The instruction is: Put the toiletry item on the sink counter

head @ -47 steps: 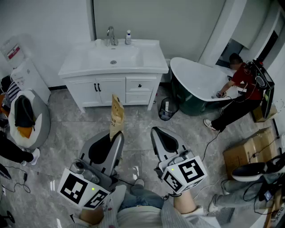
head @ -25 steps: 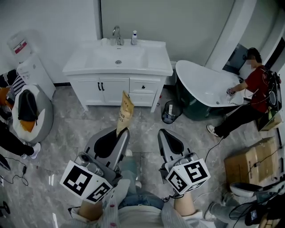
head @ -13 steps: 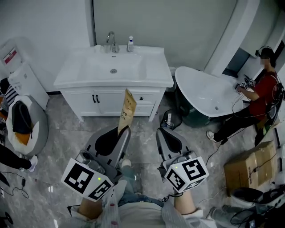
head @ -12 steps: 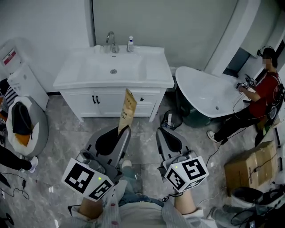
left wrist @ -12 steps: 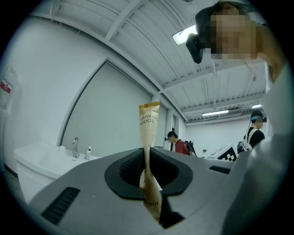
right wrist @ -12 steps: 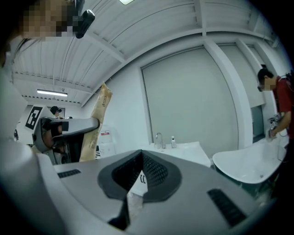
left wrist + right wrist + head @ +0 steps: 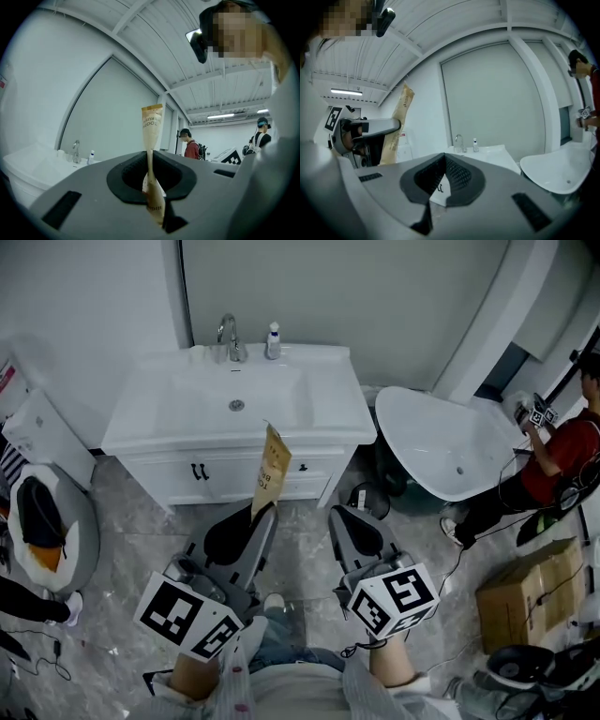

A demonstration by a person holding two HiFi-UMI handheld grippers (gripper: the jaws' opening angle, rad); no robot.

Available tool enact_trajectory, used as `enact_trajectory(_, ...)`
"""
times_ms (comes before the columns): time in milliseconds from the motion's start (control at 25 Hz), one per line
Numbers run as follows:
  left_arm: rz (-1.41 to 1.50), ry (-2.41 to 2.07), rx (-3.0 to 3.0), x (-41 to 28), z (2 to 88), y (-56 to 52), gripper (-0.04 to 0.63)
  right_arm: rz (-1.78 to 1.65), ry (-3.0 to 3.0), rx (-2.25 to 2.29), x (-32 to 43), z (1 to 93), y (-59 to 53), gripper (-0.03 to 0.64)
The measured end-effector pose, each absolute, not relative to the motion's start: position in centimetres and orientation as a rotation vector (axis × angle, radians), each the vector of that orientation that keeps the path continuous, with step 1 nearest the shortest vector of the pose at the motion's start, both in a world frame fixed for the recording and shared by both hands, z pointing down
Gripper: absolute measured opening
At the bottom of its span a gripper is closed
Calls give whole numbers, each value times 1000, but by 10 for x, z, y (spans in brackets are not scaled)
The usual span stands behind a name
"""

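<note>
A tan paper toothbrush packet (image 7: pixel 272 468) stands upright, pinched at its lower end by my left gripper (image 7: pixel 263 513), which is shut on it. In the left gripper view the packet (image 7: pixel 151 133) rises between the closed jaws of the left gripper (image 7: pixel 149 157). My right gripper (image 7: pixel 342 515) is beside it, shut and empty; in its own view the right gripper (image 7: pixel 442 158) has its tips together. The white sink counter (image 7: pixel 330 401) lies just ahead of both grippers, and the packet's top overlaps its front edge in the head view.
A faucet (image 7: pixel 228 335) and a small bottle (image 7: pixel 272 340) stand at the back of the counter. A white bathtub (image 7: pixel 441 444) sits to the right, with a person in red (image 7: pixel 560 448) beyond it. A cardboard box (image 7: pixel 525 592) is at the right, a grey seat (image 7: pixel 39 524) at the left.
The vanity has drawn closer and lower in the head view as both grippers travelled forward toward it. The packet stays gripped in the left gripper.
</note>
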State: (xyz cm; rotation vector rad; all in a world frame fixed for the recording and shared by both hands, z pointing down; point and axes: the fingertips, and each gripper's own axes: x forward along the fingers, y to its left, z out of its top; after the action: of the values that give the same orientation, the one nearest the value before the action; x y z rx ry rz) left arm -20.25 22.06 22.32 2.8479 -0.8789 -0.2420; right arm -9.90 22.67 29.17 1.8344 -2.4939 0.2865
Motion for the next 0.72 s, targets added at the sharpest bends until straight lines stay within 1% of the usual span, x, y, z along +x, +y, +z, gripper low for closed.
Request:
enact_trajectory(440,-212,-877,2849,-208,236,164,43,313,-2420,1901,-84,304,180,9)
enact_trajectory(720,-220,-900,2863,-189,242,133,43,304,-2431,1912,-57,311,146,9)
